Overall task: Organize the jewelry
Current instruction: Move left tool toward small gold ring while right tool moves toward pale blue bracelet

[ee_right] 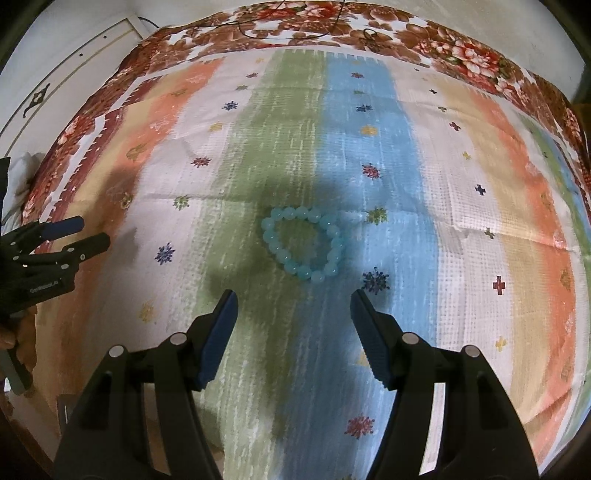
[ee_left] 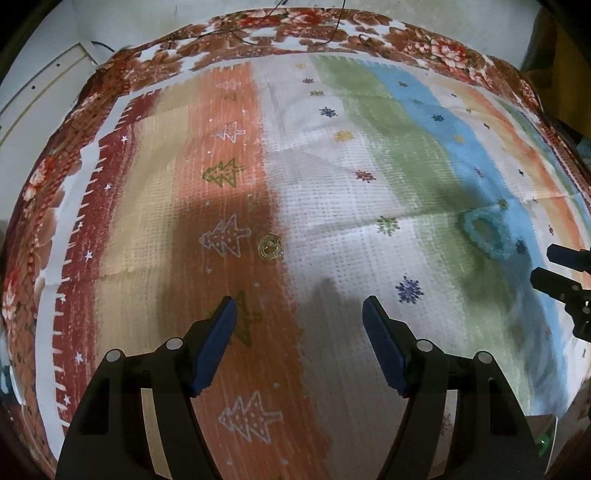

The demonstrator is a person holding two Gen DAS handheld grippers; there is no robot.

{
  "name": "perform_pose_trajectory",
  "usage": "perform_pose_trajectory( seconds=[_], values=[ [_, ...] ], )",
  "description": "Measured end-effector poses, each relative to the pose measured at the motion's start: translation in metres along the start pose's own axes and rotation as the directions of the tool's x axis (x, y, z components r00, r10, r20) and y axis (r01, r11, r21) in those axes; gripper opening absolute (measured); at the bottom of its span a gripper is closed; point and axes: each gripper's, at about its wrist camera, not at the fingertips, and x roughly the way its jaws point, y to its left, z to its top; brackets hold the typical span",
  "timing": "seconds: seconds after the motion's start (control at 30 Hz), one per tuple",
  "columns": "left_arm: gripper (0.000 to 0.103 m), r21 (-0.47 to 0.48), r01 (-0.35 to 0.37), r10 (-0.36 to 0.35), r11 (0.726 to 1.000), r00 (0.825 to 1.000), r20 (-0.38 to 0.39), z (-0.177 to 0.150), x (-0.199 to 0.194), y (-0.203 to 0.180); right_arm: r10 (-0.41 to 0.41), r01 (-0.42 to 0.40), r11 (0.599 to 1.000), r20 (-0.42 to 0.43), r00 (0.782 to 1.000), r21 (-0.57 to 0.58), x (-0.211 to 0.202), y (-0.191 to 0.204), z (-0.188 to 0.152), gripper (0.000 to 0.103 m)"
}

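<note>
A small gold ring-like piece (ee_left: 270,247) lies on the striped cloth (ee_left: 332,184), just beyond my open, empty left gripper (ee_left: 299,310). A light blue bead bracelet (ee_right: 303,243) lies on the green and blue stripes, just ahead of my open, empty right gripper (ee_right: 293,301). The bracelet also shows in the left wrist view (ee_left: 487,232) at the right. The right gripper appears at the right edge of the left wrist view (ee_left: 565,269). The left gripper appears at the left edge of the right wrist view (ee_right: 77,234), open.
The striped cloth with trees and snowflakes lies over a floral bedspread (ee_right: 443,40). A thin dark cord (ee_right: 295,22) lies at the far edge. A white wall panel (ee_right: 55,74) stands at the far left. A box corner (ee_left: 543,432) shows at the lower right.
</note>
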Motion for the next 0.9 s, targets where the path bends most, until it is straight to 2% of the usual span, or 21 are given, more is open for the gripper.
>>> perform_pose_trajectory(
  seconds=[0.23,0.9],
  values=[
    [0.070,-0.032,0.012,-0.013,0.999,1.000,-0.014,0.009,0.016,0.010,0.019,-0.017,0.996,-0.020,1.000,0.092,0.017,-0.021,0.011,0.064],
    [0.070,-0.064,0.025,-0.028,0.998,0.999,-0.039,0.026,0.047,0.024,-0.044,0.052,0.990,-0.066,0.997,0.132,0.058,-0.040,0.030,0.064]
  ],
)
